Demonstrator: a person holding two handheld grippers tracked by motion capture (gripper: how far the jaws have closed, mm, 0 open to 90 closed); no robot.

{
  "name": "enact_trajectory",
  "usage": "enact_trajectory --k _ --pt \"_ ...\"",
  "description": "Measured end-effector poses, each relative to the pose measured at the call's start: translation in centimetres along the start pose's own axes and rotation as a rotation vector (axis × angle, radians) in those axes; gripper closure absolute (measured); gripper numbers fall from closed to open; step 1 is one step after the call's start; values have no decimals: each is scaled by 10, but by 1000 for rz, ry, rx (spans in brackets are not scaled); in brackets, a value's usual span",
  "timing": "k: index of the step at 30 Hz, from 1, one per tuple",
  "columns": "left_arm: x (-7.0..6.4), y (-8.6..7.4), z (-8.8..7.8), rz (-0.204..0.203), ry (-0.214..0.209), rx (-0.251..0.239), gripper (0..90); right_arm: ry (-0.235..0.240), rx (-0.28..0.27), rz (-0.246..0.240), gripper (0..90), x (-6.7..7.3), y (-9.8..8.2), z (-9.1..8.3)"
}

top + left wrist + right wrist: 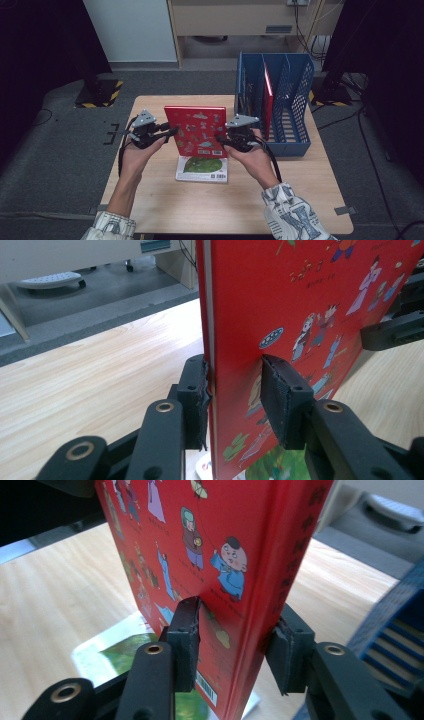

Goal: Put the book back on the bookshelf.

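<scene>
Red book [199, 131] upright between left claw [170, 133] and right claw [223, 140].

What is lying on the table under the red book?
A thinner book with a green picture cover lies flat on the table, below the raised red book. Its far part is covered by the red book, so that part cannot be seen.

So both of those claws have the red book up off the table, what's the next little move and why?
Probably carry it sideways toward the blue file rack. The red book stands upright, pinched at one edge by the left gripper and at the spine by the right gripper. The rack already holds a red book upright, with open slots beside it.
</scene>
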State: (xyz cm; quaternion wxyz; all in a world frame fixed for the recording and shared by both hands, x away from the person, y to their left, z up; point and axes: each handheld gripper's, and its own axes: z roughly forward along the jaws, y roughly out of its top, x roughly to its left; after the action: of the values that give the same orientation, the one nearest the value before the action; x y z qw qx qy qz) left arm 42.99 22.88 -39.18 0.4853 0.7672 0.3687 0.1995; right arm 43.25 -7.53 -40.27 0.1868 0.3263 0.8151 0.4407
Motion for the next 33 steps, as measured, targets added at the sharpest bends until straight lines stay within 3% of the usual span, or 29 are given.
enact_trajectory --k 3,8,11,18,33 --pt "-1 1 10 1 -6 9 632 -26 -10 6 587 -6 -4 0" --pt "-3 1 19 23 -8 2 627 -30 -7 19 595 -9 -13 -1" --pt "-3 -1 19 4 5 6 621 -23 -14 22 604 -8 -15 -3" --pt "-5 -1 23 -8 -17 -12 535 -3 -23 15 604 -1 -18 -6" --pt "-10 -2 27 14 -47 -14 385 59 -50 13 671 16 -21 -14"
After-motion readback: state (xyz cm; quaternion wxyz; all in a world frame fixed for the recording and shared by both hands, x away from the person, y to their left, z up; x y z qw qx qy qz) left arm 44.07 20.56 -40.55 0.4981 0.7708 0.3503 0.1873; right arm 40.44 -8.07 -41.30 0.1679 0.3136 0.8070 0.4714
